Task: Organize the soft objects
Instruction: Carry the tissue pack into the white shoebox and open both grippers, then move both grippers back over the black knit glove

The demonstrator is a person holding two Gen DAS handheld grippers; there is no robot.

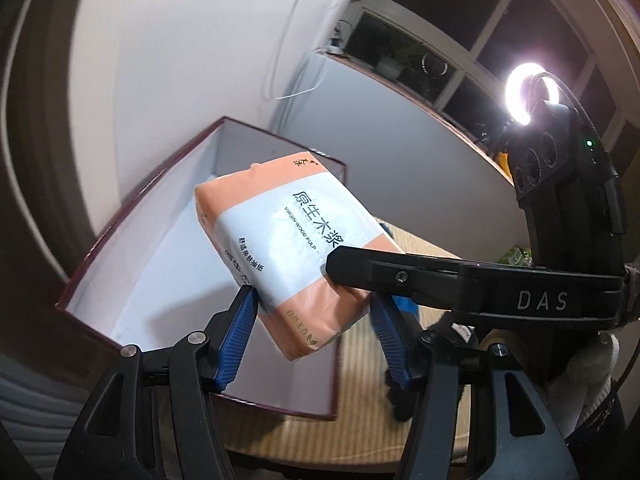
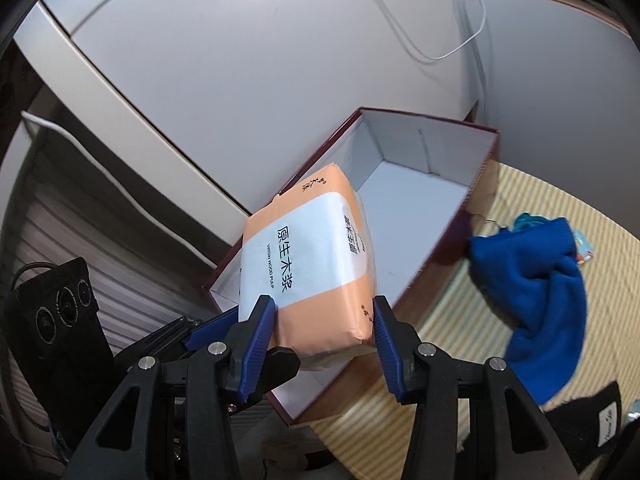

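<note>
An orange and white tissue pack [image 1: 288, 248] hangs in the air above an open maroon box with a white inside [image 1: 132, 280]. My left gripper [image 1: 314, 300] is shut on the pack's near end. My right gripper [image 2: 324, 316] is also shut on the same tissue pack [image 2: 308, 264], and its black finger [image 1: 400, 276] crosses the left wrist view from the right. The box [image 2: 420, 200] shows nothing inside in both views. A blue cloth [image 2: 540, 280] lies on the striped mat to the right of the box.
A black fabric item with a label [image 2: 600, 424] lies at the lower right of the mat [image 2: 520, 188]. A white wall panel with a cable [image 2: 280, 60] stands behind the box. A ring light [image 1: 530, 94] and window are at the upper right.
</note>
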